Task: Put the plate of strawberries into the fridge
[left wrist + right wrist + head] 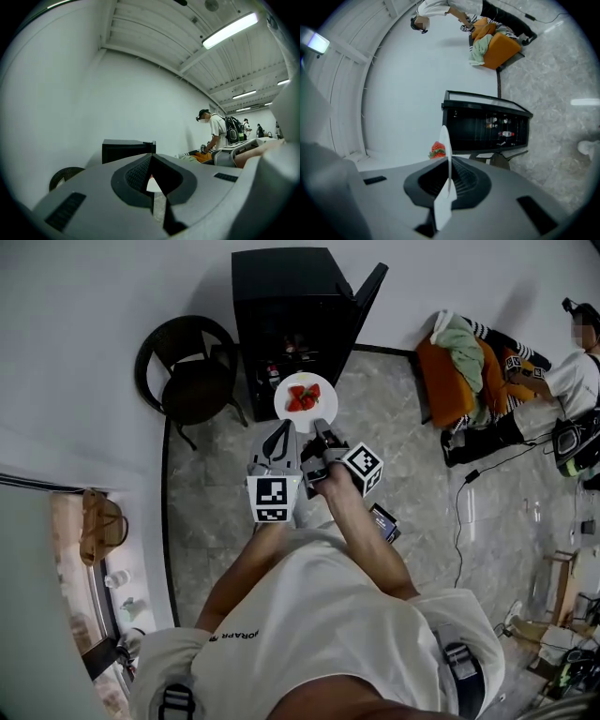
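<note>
Left gripper has its jaws pretty much together with nothing in them, tip just beside the near rim of the plate. Right gripper is clamped on that same near rim. It's holding the plate up off the floor, strawberries piled mid-plate, right in front of the open fridge.
</note>
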### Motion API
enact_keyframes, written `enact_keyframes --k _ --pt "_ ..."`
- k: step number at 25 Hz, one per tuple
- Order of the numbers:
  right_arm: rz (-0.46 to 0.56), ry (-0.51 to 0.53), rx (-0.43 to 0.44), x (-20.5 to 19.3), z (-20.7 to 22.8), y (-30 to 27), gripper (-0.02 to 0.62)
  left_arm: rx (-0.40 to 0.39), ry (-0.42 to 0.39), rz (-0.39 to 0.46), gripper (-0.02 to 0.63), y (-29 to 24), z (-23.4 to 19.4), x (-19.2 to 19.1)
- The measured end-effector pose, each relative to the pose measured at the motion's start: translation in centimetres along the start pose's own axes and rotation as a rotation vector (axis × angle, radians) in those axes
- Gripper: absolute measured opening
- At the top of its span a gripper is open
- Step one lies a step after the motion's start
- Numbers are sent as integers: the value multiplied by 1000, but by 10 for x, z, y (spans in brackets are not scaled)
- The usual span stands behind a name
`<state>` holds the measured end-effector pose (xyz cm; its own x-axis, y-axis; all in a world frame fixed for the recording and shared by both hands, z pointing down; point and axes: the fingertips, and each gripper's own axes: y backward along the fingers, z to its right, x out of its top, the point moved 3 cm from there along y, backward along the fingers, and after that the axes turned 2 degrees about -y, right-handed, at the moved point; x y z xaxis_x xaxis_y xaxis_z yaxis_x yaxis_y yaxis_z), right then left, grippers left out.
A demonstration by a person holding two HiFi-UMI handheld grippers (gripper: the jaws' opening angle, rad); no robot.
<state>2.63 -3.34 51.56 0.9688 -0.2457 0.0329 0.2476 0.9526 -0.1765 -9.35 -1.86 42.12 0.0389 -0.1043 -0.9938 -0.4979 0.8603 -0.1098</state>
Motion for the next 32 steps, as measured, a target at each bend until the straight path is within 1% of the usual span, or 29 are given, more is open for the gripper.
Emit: enact_keyframes --k 9,19,22,26,32 --pt "4 1 0 2 8 1 20 -13 -14 -8 2 1 6 -7" --pt "-29 3 29 9 11 -11 20 30 -55 30 2 -4 4 -3" --pt "-38 0 28 26 11 -36 20 46 -59 26 2 -30 -1 -6" --pt "-60 -31 -11 59 9 -80 20 68 -55 -4 1 -85 -8 0" --pt "-93 -13 -42 83 14 -103 20 95 -49 -23 2 -120 -4 -1"
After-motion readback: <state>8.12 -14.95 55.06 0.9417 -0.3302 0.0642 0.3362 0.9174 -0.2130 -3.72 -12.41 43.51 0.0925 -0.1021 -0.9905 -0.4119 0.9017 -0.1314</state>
